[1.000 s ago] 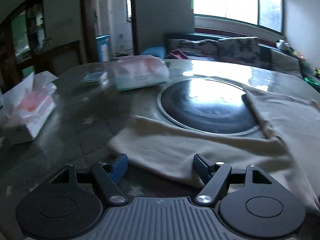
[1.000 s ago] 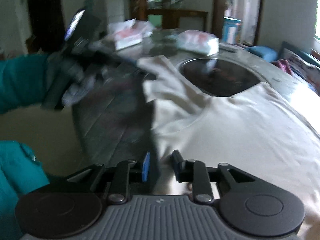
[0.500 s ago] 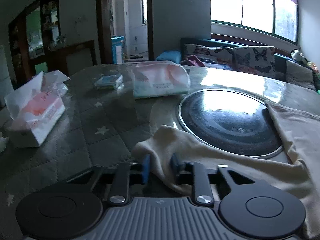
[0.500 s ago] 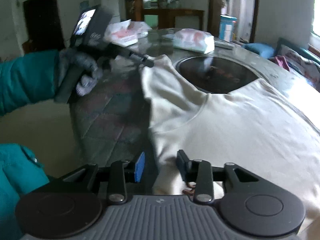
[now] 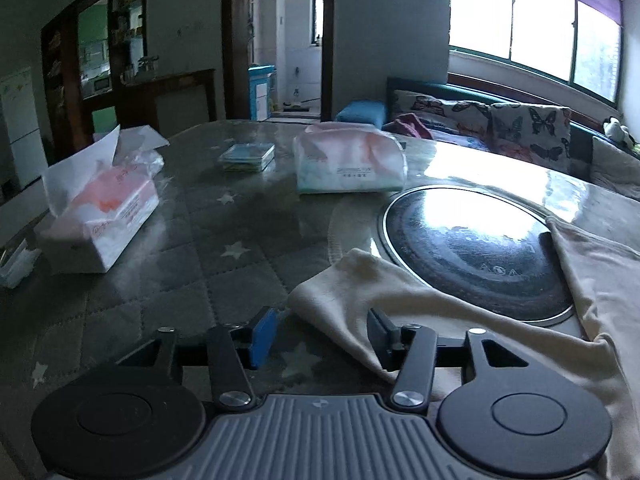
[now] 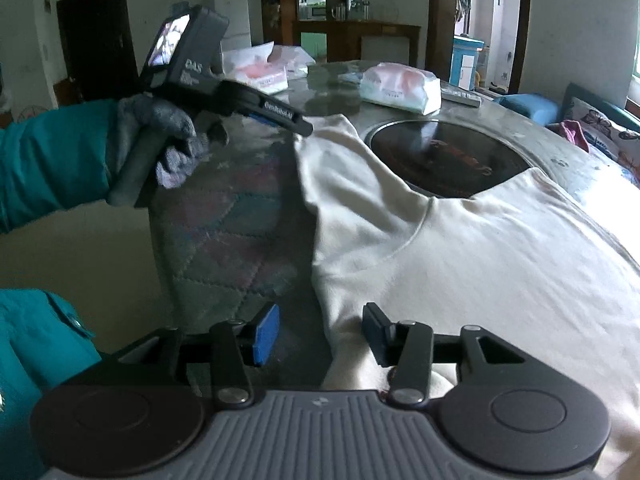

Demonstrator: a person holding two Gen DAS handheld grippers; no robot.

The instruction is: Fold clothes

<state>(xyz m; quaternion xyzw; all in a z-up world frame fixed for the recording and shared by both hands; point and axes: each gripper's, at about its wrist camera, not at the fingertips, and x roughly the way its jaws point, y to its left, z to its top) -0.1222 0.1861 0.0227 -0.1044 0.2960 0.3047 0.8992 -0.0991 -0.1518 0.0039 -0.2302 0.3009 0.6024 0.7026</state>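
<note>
A cream long-sleeved shirt (image 6: pixel 480 260) lies spread on the quilted grey table cover (image 5: pixel 224 280). Its sleeve (image 5: pixel 380 292) reaches left past the round dark plate. My left gripper (image 5: pixel 320 336) hovers at the sleeve's end. Its jaws are opening, the cloth lies by the right finger, and neither pad presses it. In the right wrist view a gloved hand in a teal sleeve holds this left gripper (image 6: pixel 298 122) at the sleeve tip. My right gripper (image 6: pixel 320 334) straddles the shirt's near edge, with jaws opening and cloth loose between them.
A round black glass plate (image 5: pixel 472 252) is set into the table. Behind it are a wipes pack (image 5: pixel 348 164), a small flat box (image 5: pixel 246 156) and a tissue box (image 5: pixel 104 216) at the left. A sofa (image 5: pixel 520 128) stands beyond, and the table edge (image 6: pixel 160 220) drops off at the left.
The left jaws closed on the sleeve end half a second ago and have since parted, leaving the sleeve on the table. The right jaws have widened around the shirt edge.
</note>
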